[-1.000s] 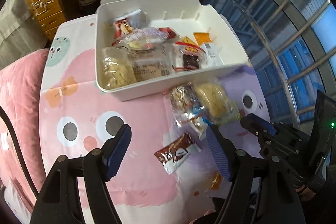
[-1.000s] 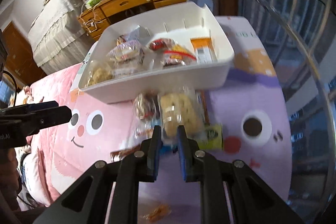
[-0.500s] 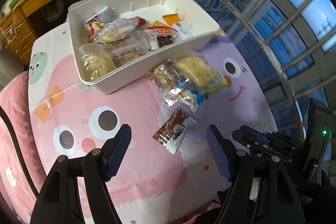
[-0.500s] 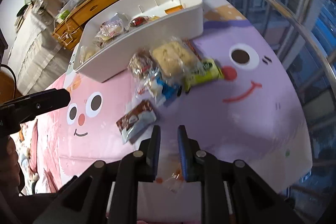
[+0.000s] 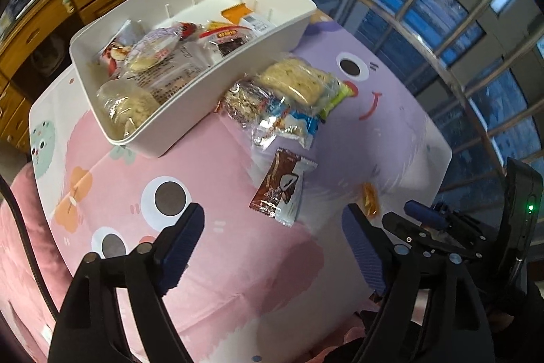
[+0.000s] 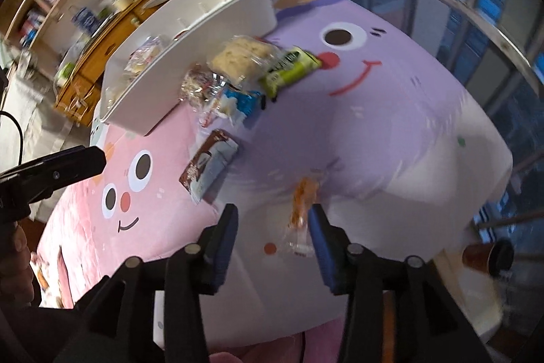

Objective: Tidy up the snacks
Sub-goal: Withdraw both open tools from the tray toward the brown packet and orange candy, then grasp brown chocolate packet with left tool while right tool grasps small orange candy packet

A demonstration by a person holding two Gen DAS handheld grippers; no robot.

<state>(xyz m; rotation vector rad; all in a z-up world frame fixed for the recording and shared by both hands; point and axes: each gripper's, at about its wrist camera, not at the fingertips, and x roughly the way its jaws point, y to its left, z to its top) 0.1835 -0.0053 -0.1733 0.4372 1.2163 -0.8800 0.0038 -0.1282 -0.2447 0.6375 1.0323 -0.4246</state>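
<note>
A white bin (image 5: 258, 46) holds several wrapped snacks at the back of the cartoon tablecloth (image 5: 238, 261). Against its front wall lies a pile of packets topped by a pale cracker pack (image 5: 295, 82). A brown-and-white wrapper (image 5: 282, 186) lies alone, just ahead of my left gripper (image 5: 272, 227), whose jaws are opening with nothing between them. A small orange candy in clear wrap (image 6: 302, 203) lies near the table's front edge. My right gripper (image 6: 272, 227) hovers over it, jaws opening. The candy sits between the pads, close to the right one, and is not pinched.
A wooden desk with drawers (image 5: 34, 33) and shelves stand behind the table. Metal window bars (image 5: 442, 22) curve along the right side. Pink bedding (image 5: 20, 244) lies at the left. A brown cup (image 6: 486, 256) lies beyond the table's right edge.
My right gripper drew back from the snack pile to the table's front edge and went from shut to open around the orange candy. The left gripper rolled, shifted slightly and widened.
</note>
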